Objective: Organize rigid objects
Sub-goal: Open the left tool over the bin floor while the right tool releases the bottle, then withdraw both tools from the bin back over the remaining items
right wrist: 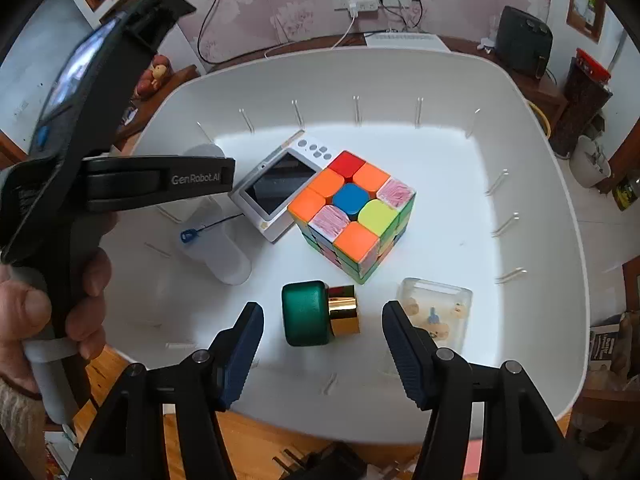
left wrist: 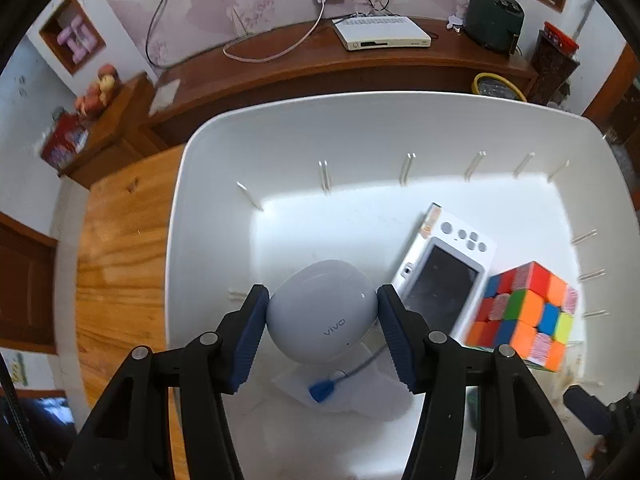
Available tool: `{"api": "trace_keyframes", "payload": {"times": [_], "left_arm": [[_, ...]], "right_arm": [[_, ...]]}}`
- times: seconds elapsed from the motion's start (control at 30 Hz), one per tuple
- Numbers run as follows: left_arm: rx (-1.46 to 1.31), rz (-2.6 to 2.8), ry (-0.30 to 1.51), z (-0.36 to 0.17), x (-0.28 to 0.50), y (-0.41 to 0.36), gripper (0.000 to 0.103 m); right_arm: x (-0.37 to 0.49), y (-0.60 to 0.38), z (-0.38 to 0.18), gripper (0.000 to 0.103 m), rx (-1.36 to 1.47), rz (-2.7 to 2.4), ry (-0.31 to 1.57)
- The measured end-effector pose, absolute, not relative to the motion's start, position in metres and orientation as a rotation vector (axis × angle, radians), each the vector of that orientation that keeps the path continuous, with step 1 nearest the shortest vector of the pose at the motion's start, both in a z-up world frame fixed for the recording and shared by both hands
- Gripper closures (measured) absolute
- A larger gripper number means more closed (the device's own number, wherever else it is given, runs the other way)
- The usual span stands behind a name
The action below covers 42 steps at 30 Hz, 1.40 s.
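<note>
Over the white bin [right wrist: 520,128], the left gripper [left wrist: 322,312] pinches a pale earbud case [left wrist: 320,312] low above the floor while the right gripper [right wrist: 323,320], jaws spread, straddles the released green-and-gold bottle [right wrist: 316,314]; next, likely, freeing the case.

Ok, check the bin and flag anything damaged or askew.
The puzzle cube has worn stickers: several squares look scraped to a pinkish white. It also sits partly on the small handheld screen device, which lies skewed beneath it. The green bottle with a gold cap lies on its side.
</note>
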<state>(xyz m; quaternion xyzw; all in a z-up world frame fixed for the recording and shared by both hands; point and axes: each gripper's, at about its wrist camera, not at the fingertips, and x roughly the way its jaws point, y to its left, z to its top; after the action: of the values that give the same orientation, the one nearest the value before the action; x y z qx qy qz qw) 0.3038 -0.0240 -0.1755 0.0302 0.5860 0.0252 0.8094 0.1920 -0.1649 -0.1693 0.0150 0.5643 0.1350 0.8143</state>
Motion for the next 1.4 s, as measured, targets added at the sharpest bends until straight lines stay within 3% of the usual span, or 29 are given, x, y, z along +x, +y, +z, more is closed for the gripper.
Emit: {"api": "trace_keyframes", "payload": {"times": [0.1,0.2,0.83,1.13,1.23,1.4], "left_arm": [[0.06,0.066,1.206,-0.16,0.296,-0.022,0.016],[0.091,0.066,1.169,-0.144,0.286,-0.026,0.008],[0.176,-0.005,0.954,-0.01,0.158,-0.007,0.008],[0.225,-0.064,0.89,0.015,0.102,-0.019,0.007],[0.241,-0.083,0.875,0.014,0.09,-0.022,0.001],[0.245,-0.109,0.888,0.0,0.072,-0.02,0.001]], "right_arm": [[0.185,-0.17,-0.162,0.04,0.047,0.292,1.185],[0.186,-0.173,-0.152,0.04,0.039,0.292,1.161],[0.095,-0.184,-0.067,0.04,-0.003,0.296,0.984],[0.044,-0.194,-0.026,0.04,-0.022,0.312,0.883],[0.028,-0.196,-0.016,0.037,-0.034,0.316,0.844],[0.004,-0.199,-0.014,0.035,-0.046,0.32,0.809]]}}
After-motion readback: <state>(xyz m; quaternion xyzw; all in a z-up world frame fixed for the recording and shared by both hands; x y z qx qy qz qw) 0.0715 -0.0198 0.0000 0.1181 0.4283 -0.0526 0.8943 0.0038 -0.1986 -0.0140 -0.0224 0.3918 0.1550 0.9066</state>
